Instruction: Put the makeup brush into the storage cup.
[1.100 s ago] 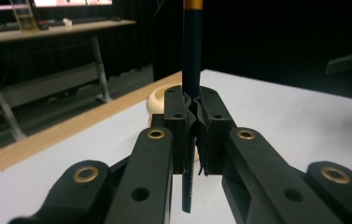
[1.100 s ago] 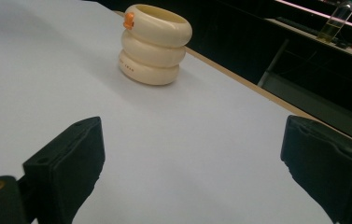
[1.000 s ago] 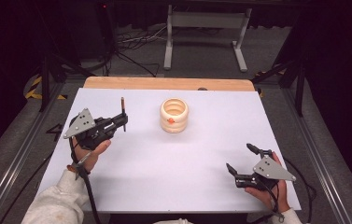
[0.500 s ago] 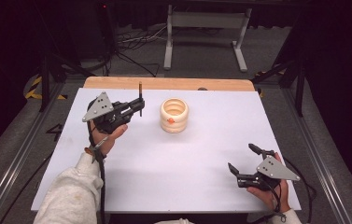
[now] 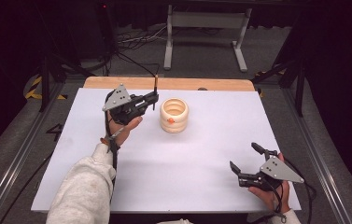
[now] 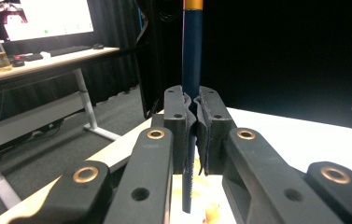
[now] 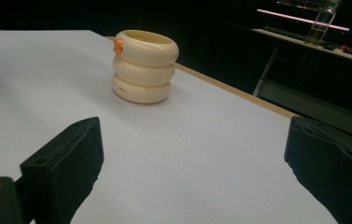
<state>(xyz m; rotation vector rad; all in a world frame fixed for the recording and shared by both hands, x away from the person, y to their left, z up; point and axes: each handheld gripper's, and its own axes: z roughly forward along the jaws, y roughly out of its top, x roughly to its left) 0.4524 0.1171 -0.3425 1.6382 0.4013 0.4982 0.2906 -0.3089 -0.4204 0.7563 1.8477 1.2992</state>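
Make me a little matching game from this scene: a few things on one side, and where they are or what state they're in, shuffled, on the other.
Things:
1. left gripper
2. right gripper
3. pencil
4. ringed holder

States:
A. stands on the table, nothing touching it
B. open, holding nothing
C. upright, pinched between two jaws
D. shut, raised beside the holder

Pairs: 1-D, 2-B, 3-C, 4-A
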